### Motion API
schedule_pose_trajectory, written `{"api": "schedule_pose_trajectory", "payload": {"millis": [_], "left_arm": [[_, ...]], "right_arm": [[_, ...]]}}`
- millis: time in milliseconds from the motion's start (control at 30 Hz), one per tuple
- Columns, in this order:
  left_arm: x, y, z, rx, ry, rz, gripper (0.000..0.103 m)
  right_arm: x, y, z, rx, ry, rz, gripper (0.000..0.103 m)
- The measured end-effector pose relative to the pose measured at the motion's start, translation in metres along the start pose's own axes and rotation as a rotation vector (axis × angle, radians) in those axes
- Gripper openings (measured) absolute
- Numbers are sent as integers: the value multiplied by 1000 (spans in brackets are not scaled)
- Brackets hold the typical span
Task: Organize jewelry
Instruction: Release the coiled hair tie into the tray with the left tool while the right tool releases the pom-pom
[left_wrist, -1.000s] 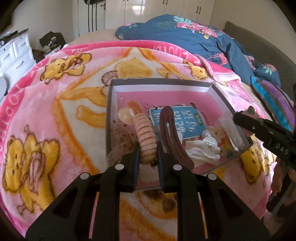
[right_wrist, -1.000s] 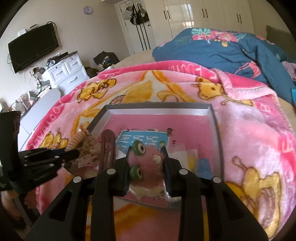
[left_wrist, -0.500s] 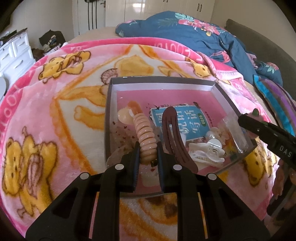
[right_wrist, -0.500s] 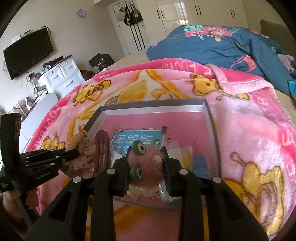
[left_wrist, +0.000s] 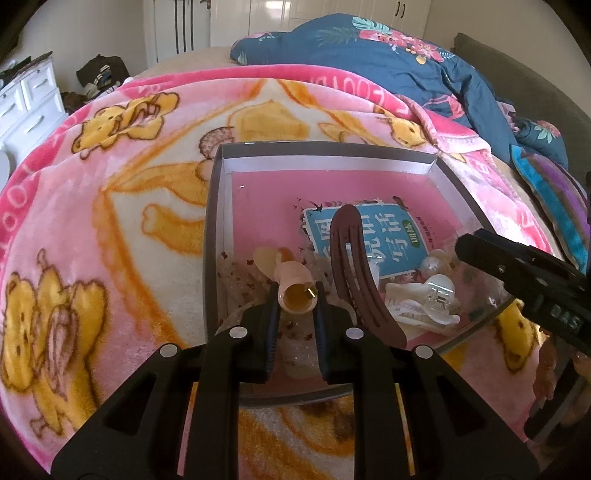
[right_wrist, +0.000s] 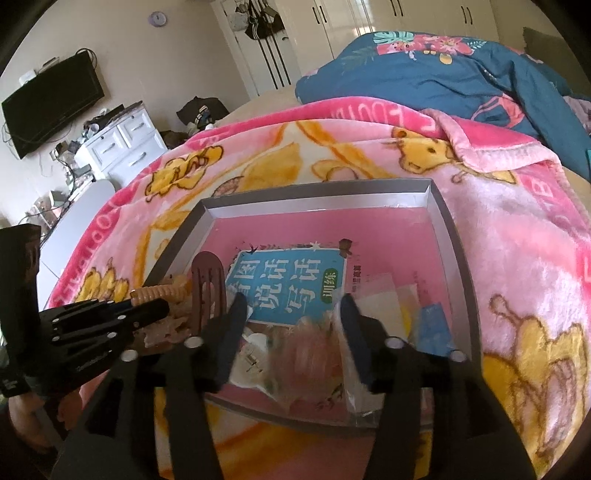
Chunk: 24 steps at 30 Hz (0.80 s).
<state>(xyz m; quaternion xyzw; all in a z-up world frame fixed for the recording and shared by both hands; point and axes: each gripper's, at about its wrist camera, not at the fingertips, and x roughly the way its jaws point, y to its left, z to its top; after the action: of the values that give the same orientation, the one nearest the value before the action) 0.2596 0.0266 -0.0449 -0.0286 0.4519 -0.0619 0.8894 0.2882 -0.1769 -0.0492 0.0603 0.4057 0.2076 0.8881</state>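
A grey-rimmed box with a pink floor lies on the bed; it also shows in the right wrist view. My left gripper is shut on a peach ribbed hair clip, held low over the box's near left part. My right gripper is open above a blurred pink fluffy hair tie that lies in the box. A brown hair clip, white claw clips and a blue booklet lie inside.
A pink cartoon blanket covers the bed under the box. A dark blue floral quilt is piled at the far right. A white dresser and a wall television stand to the left.
My right gripper has opened and let go of the pink fluffy hair tie, which dropped into the box. My left gripper has tilted the peach clip end-on and lowered it.
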Motion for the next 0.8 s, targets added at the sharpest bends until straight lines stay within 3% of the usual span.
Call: {"api": "schedule_pose_trajectory", "payload": {"millis": [267,367,433,800], "left_arm": [[-4,-4,2,7,-6,-2,11],[-10,-8,4,10,-17,-3,18],[-15,-11,5,14,-25,0,29],[-50,-21,10,18,-77,1,58]], "right_arm": [[-28,-15,-12,27,-30,-34,67],[-41,-22,-15,40,-41,-42,72],[-49,-24,-18,39,-51,-52,76],[-95,-21,-19,56,-121,-54,89]]}}
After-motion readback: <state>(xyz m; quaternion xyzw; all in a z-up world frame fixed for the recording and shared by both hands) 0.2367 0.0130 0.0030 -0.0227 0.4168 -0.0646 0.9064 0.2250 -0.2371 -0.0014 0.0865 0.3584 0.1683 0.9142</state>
